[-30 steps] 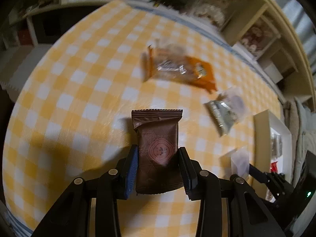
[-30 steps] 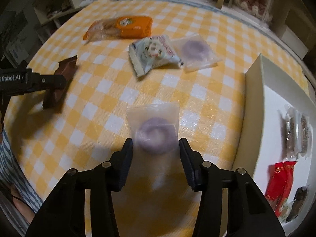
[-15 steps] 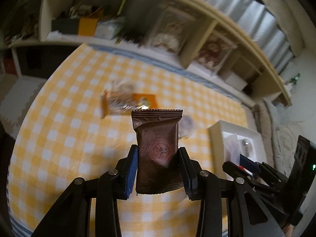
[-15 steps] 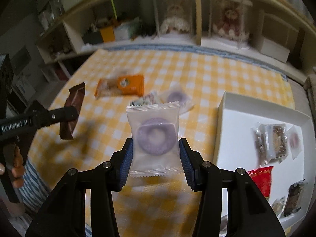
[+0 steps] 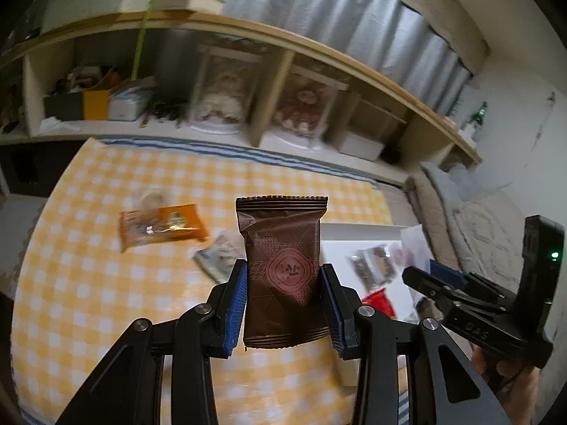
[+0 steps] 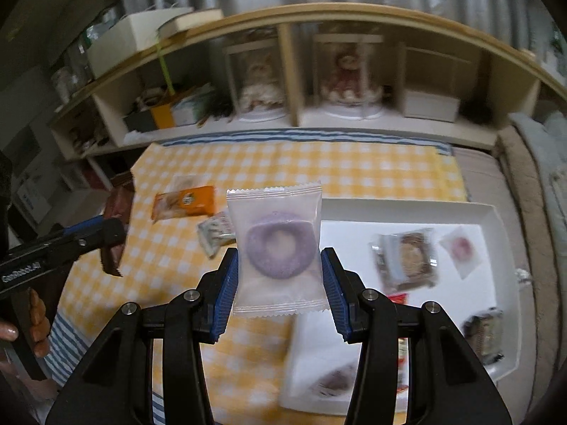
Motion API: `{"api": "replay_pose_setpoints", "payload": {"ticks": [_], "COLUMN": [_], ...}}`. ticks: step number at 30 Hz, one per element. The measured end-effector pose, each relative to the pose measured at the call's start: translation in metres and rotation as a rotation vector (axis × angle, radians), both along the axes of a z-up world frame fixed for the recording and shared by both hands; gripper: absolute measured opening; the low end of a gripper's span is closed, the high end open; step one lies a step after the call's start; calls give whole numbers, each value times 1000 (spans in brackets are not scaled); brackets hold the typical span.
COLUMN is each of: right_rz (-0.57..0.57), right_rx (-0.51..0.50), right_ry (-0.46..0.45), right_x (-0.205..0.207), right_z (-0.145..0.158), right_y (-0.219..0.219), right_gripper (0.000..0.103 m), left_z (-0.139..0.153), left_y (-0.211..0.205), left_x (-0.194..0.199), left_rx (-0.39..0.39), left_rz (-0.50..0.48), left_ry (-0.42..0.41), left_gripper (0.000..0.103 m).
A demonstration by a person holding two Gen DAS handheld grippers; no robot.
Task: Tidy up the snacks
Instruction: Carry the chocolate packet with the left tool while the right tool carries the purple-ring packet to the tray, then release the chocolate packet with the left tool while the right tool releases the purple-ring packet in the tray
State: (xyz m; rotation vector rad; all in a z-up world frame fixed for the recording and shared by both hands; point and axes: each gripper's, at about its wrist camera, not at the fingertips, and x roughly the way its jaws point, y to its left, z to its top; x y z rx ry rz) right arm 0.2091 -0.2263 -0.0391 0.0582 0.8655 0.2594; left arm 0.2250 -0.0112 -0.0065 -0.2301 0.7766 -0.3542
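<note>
The job looks partly done. The left tool is clamped on a brown packet, held upright in the air above the yellow-checked counter; the right tool is clamped on a clear packet with a purple ring snack, held up over the near left edge of the white tray. Neither packet is in the tray yet. Several snacks already lie in the tray on the right, among them a brown wrapped cake and a pink sweet in a clear wrapper. Left on the counter are an orange packet and, just beside it to the near right, a white packet, so at least four items remain to be placed.
</note>
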Motion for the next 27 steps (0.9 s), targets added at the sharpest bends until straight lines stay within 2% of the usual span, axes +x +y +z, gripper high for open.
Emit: {"api": "replay_pose_setpoints", "payload": {"ticks": [6,11,18,27], "right_rz": [-80,-125,-179,-236], "right_rx": [-15,-21,-43,-36], "right_ry": [9,18,67,155], "right_x": [-2,-3,-3,7], "right_z": [1,-4,-24,-59], "right_y": [-41,-72,-109,-146], "right_gripper": [47,48,48,48], "left_z": [-1,-14,-44,-88], "left_y": [-36,-76,-133,-171], "left_x": [8,23,49,80], "left_rx": [0,7,14,21], "left_rz": [-64,-116,-152,-140], "left_ry": [8,44,110,200], "left_gripper": [39,39,39,39]}}
